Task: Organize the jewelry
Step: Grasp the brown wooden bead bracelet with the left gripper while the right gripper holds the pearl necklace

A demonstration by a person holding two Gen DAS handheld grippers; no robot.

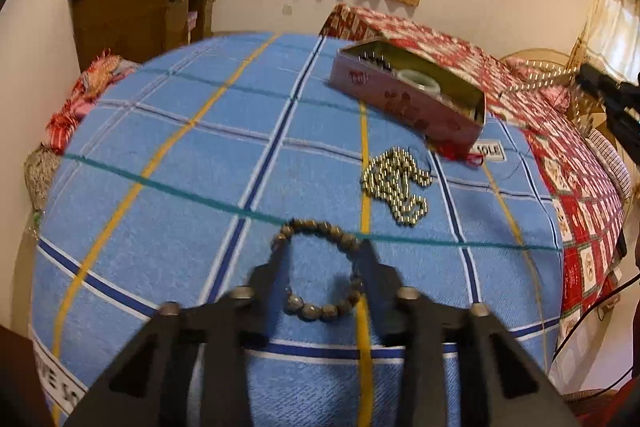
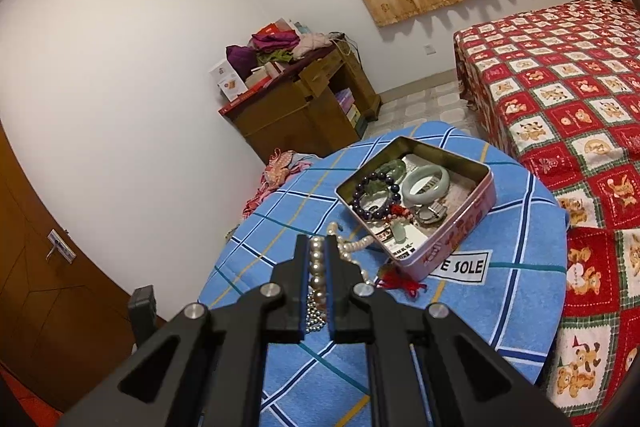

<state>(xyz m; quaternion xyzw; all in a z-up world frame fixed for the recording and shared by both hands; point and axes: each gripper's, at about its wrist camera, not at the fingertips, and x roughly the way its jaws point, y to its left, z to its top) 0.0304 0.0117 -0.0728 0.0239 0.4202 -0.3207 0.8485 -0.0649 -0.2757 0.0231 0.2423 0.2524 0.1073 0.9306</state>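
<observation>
Right gripper [image 2: 319, 259]: fingers are drawn narrow around a run of the pearl strand [image 2: 320, 269], which is pinched between the blue pads; the rest of the strand is trailed ahead and to the right on the blue cloth [image 2: 460, 307].
Left gripper [image 1: 324, 259]: fingers are spread wide, with the brown bracelet [image 1: 320, 267] lying between them on the cloth; whether the tips are touching the beads cannot be told.
Tin [image 2: 472, 205]: ahead and to the right of the right gripper, near; ahead and to the right of the left gripper, farther off.
Strand axis: aligned along the right fingers, pointing forward.
Nearer hand: the right is judged nearer the tin, so a short carry forward and rightward over the rim is called for.
Tin contents: a dark bead bracelet [image 2: 376, 197] and a pale bangle [image 2: 426, 183] are already held.
</observation>
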